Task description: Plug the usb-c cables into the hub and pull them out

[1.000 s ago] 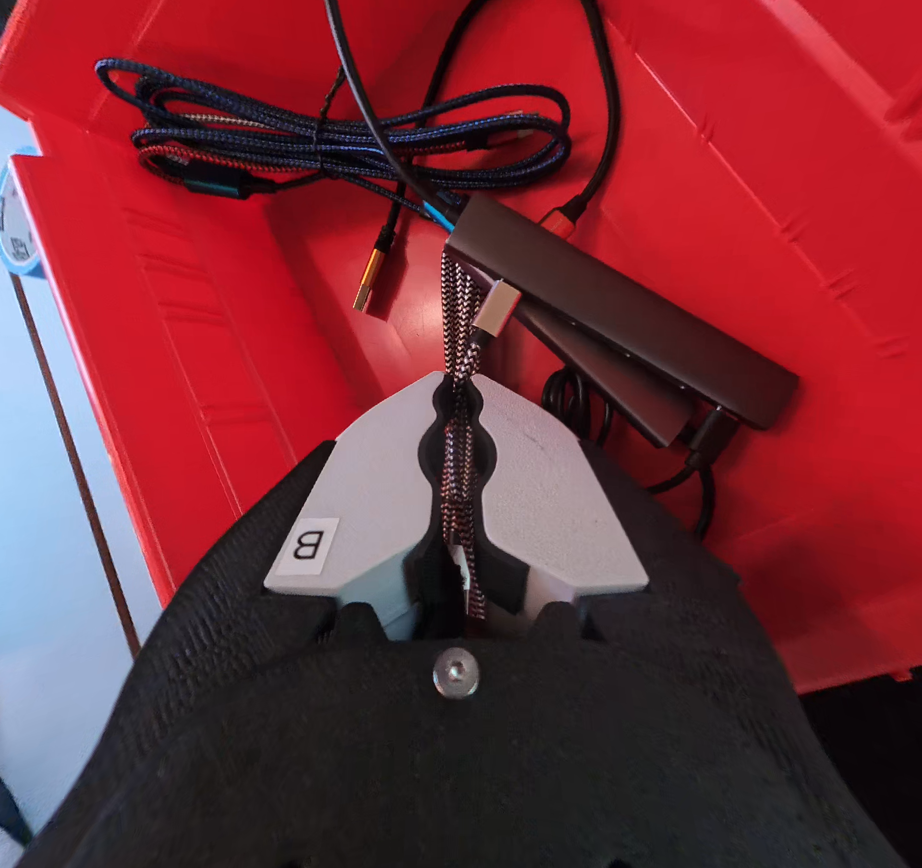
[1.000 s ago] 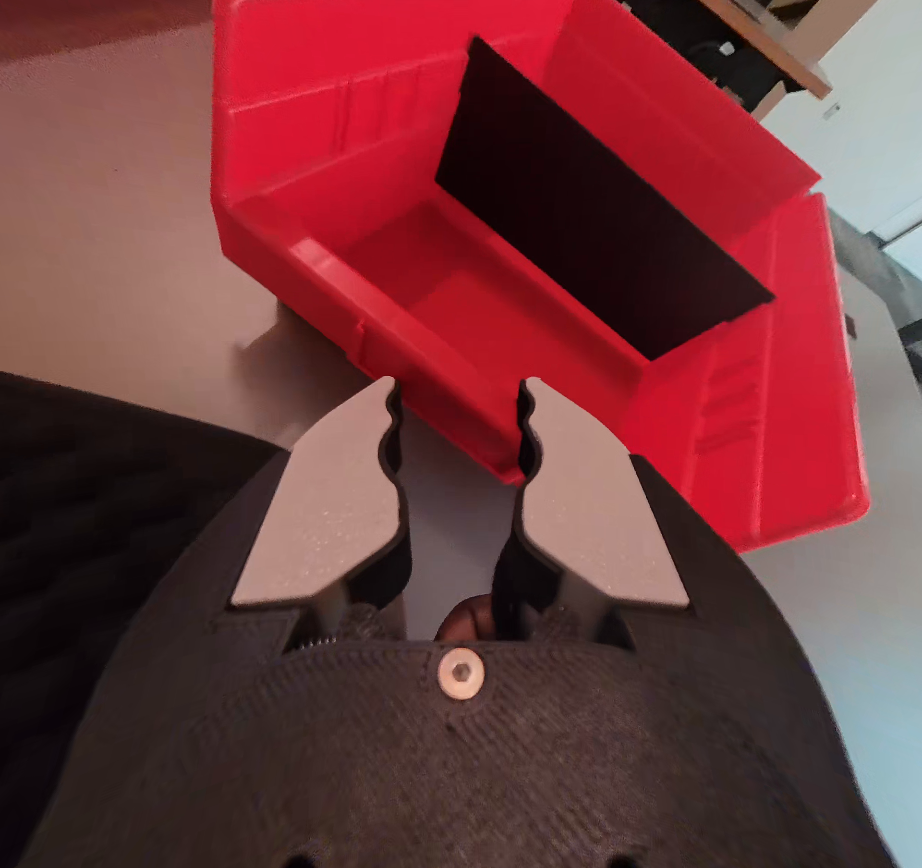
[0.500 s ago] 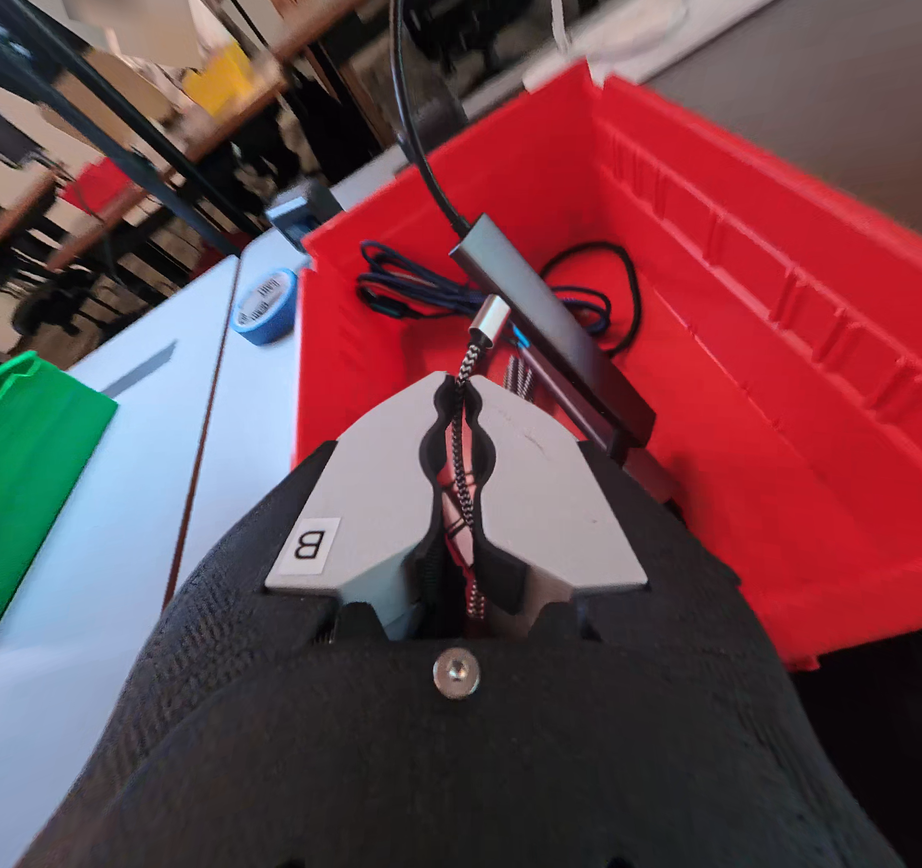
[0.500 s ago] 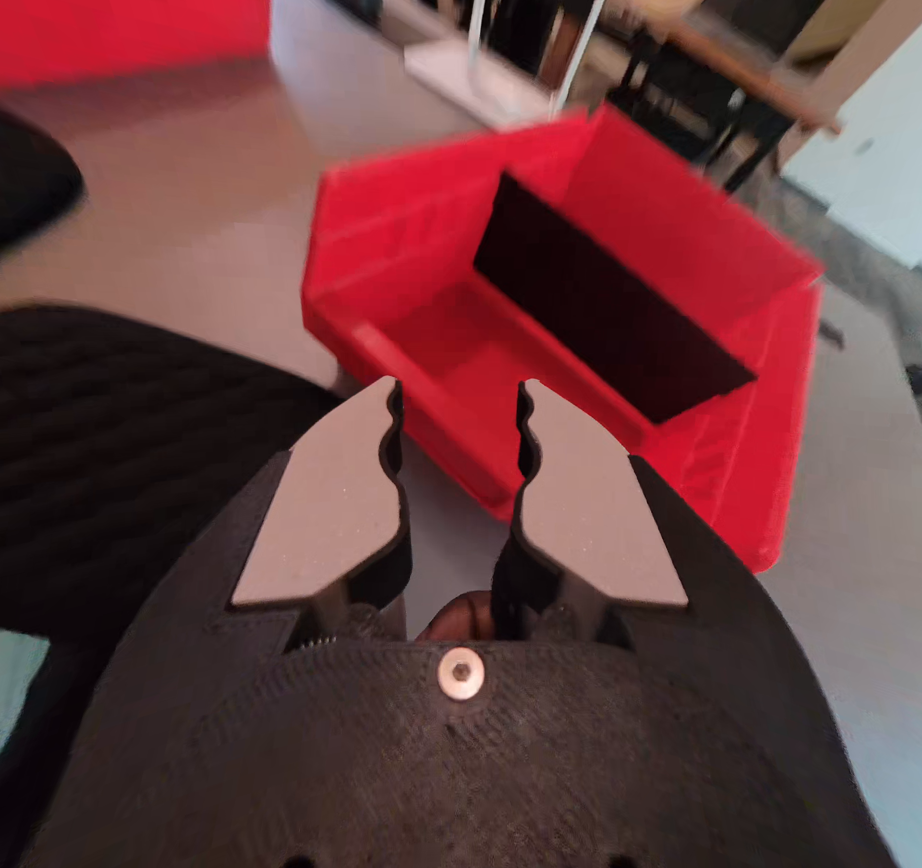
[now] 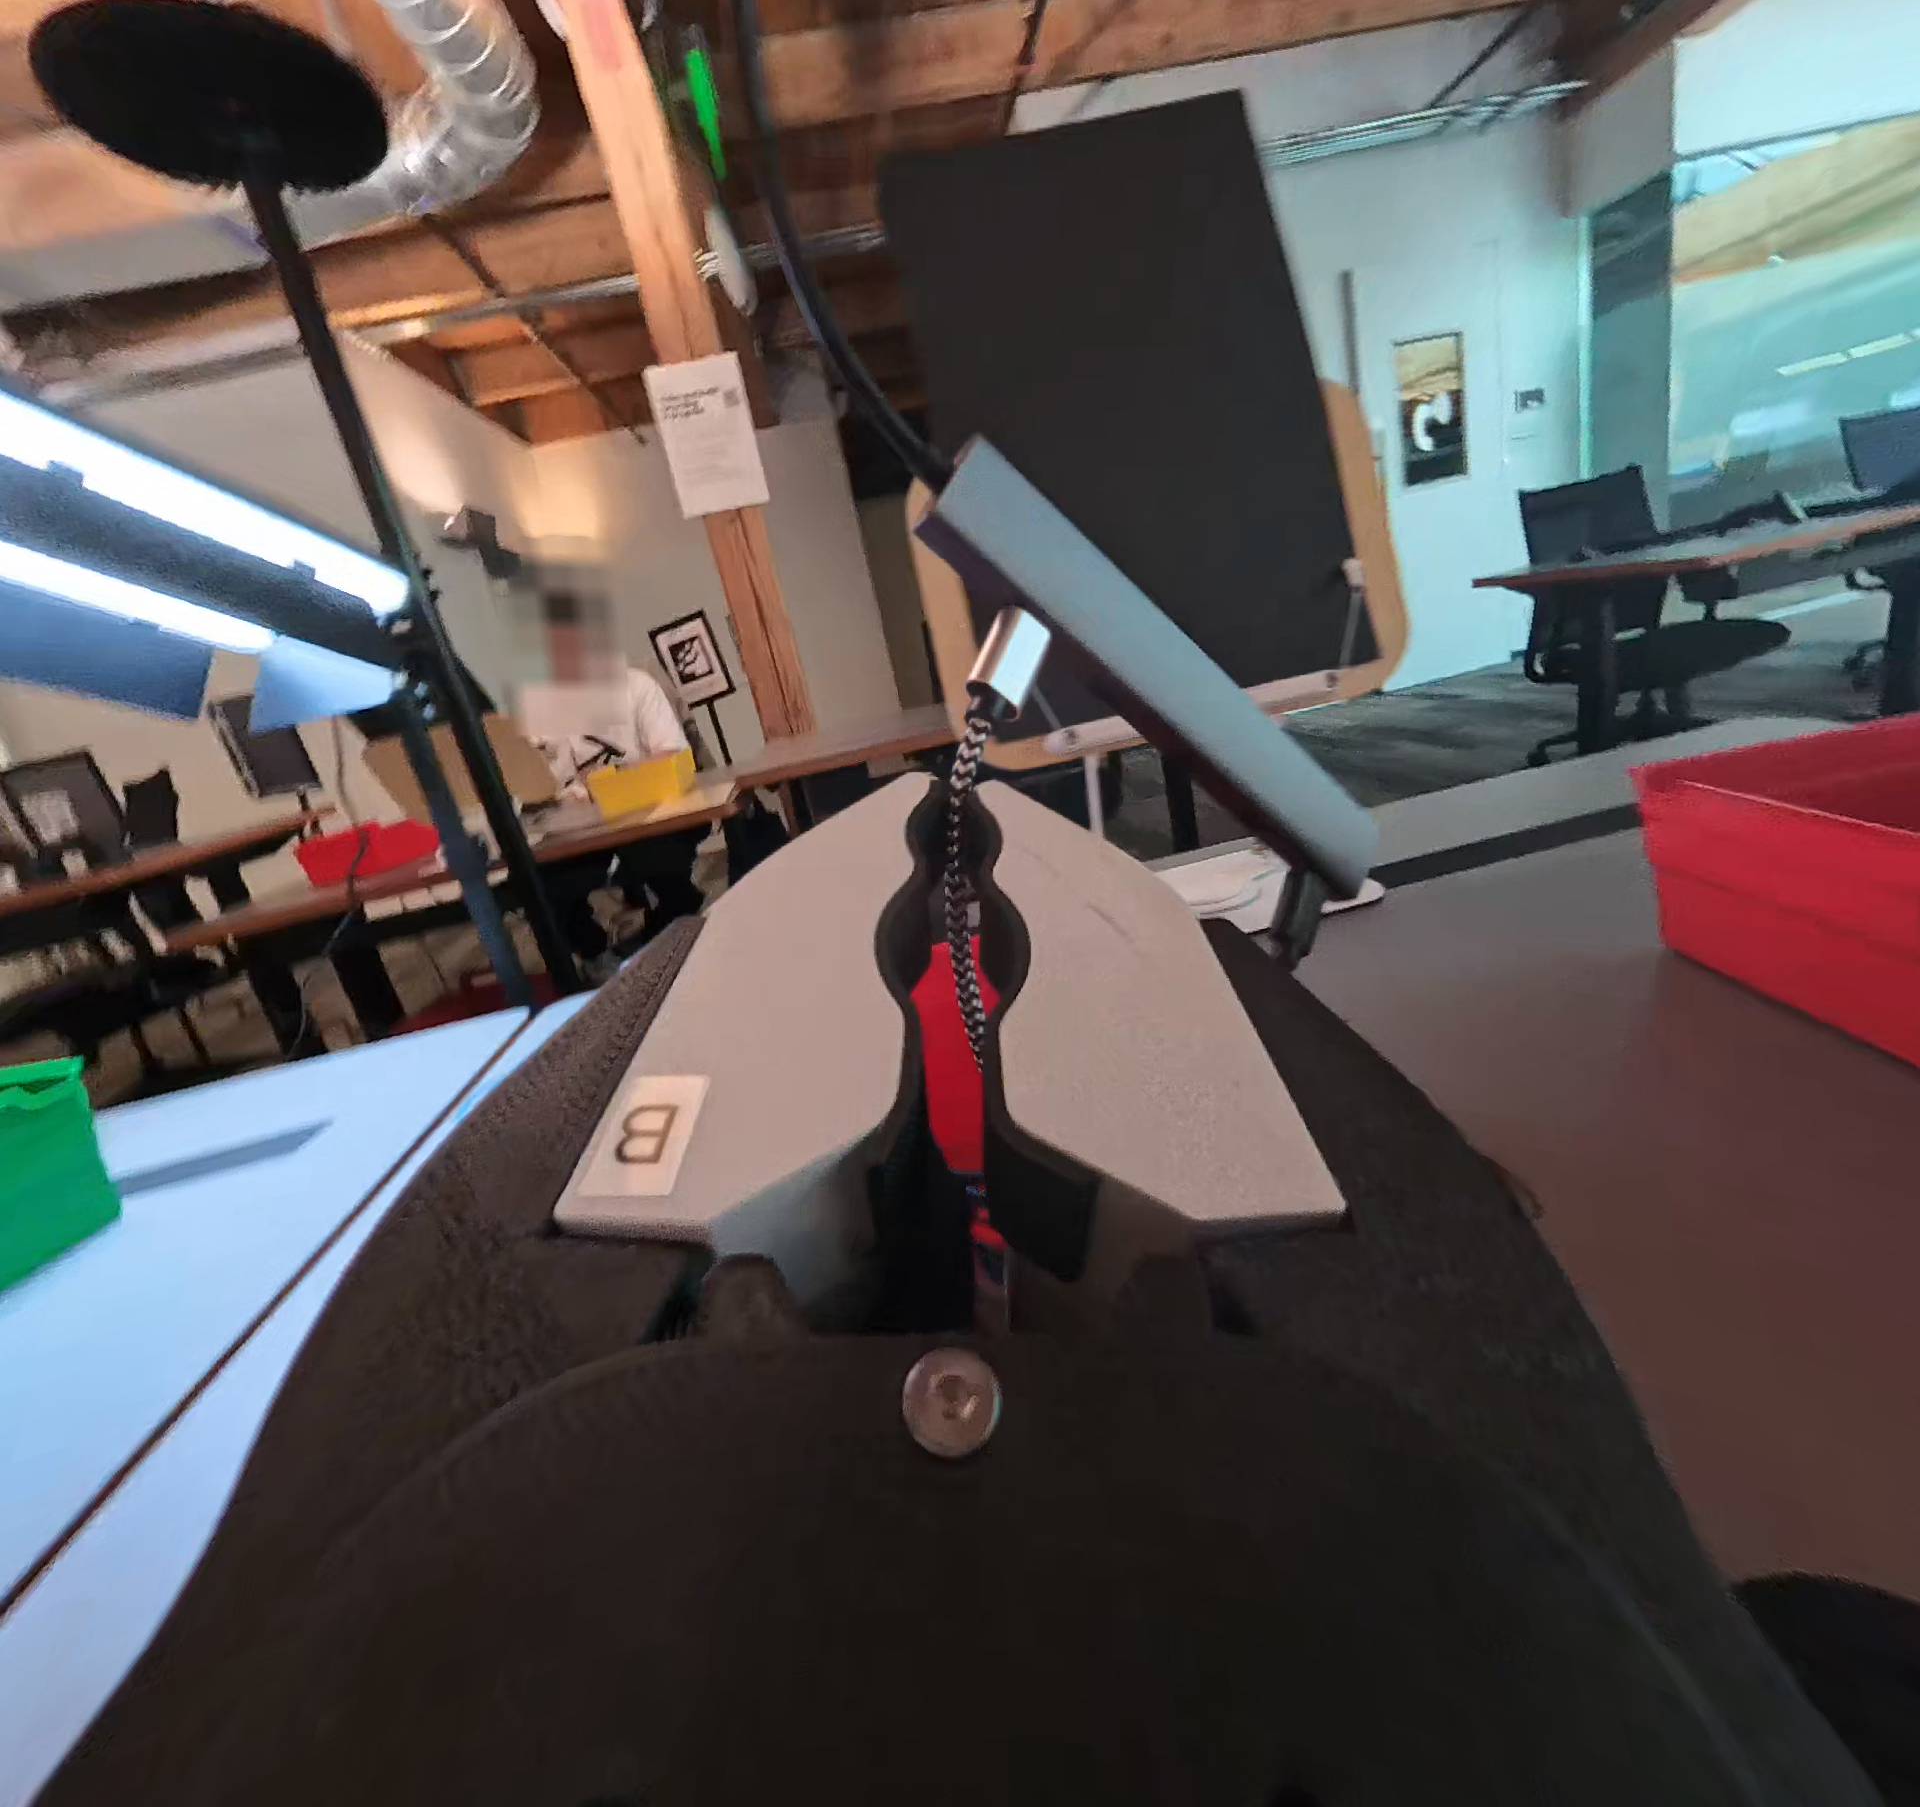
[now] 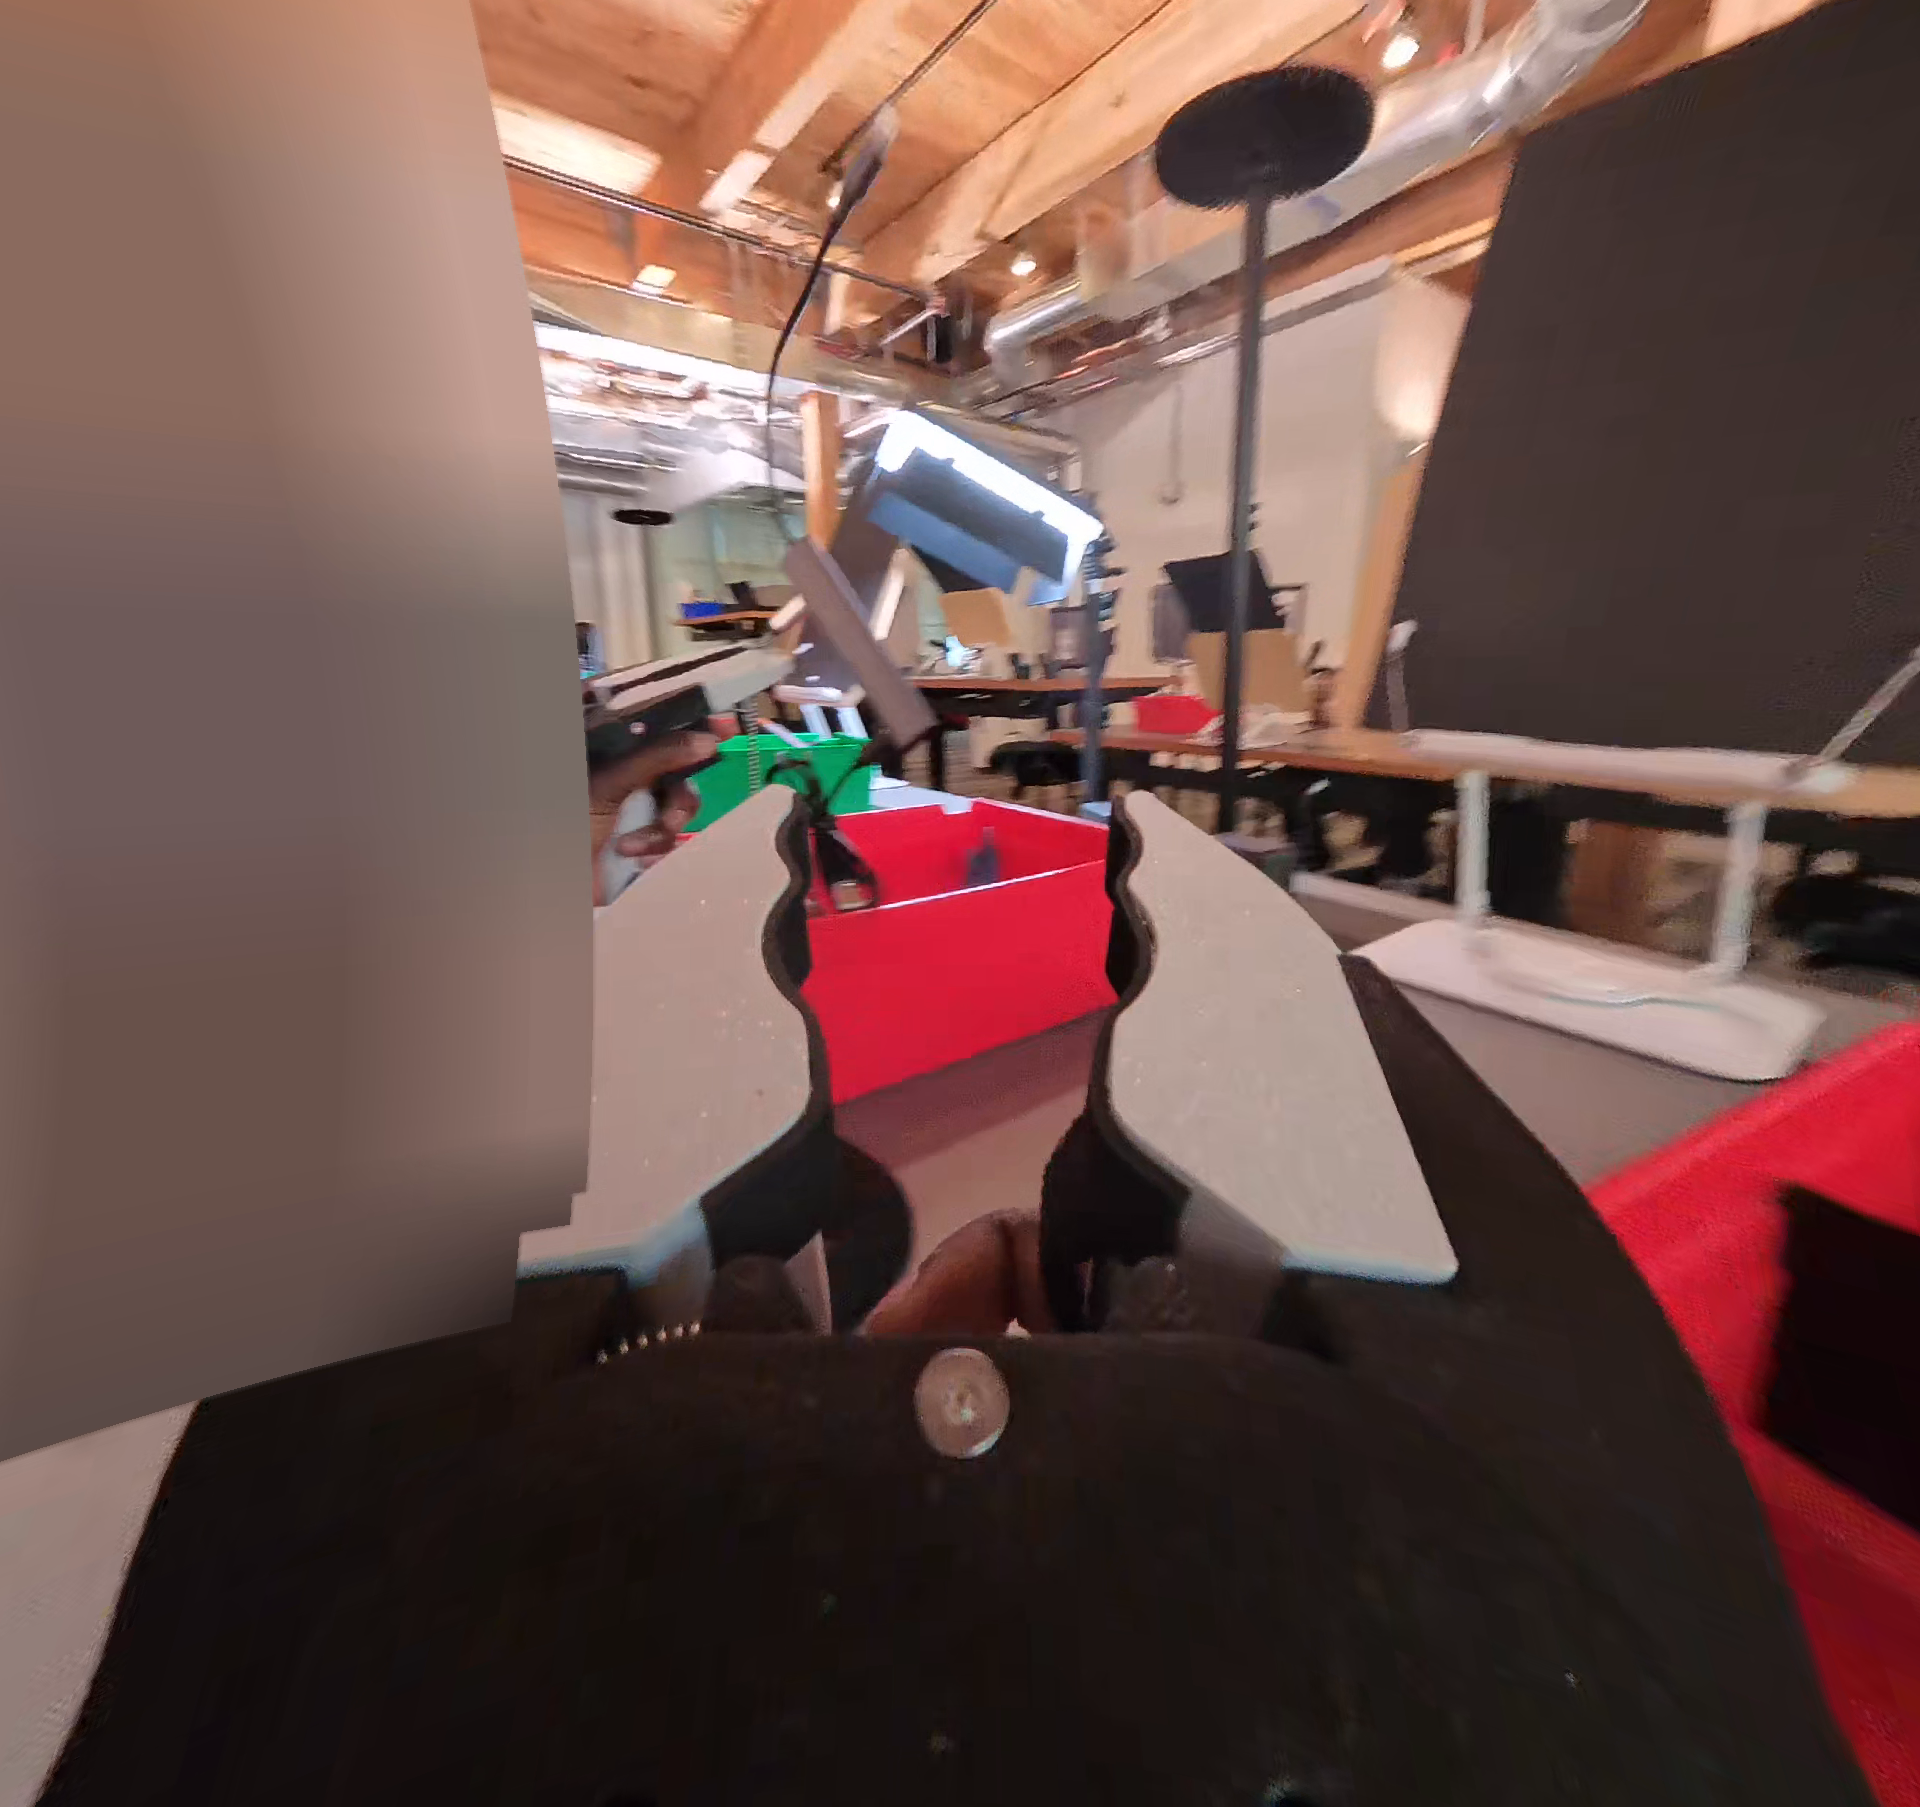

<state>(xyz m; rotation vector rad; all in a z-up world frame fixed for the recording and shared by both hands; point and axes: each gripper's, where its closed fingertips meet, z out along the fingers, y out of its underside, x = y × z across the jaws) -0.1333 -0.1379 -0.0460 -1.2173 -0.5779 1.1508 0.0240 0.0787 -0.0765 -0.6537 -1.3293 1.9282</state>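
Left gripper: jaws closed on the braided cable, gripping it a short way behind its silver plug
Hub: grey bar, lifted clear of the table, hanging tilted from the plug seated in its side; a black lead runs up from its top end
Hub, right wrist view: the hub shows above the red bin, with the left gripper just beside it; a second connector dangles below, over the bin
Right gripper: jaws set wide, holding nothing, well apart from the hub
Step in hand (judged): bring the hanging hub within reach of the free gripper so that a plug can be pulled out or pushed in against a firm hold
Grip advice: close the right gripper across the hub body, clear of the ports, before any load goes on the cable
Pull advice: move the plug straight along the port axis; a sideways pull strains the connector
Risk: the hub's weight hangs on one plug only, so a swing or jerk may unseat it and drop the hub
Table: dark surface, usable as a rest for the hub if the hold feels unsure
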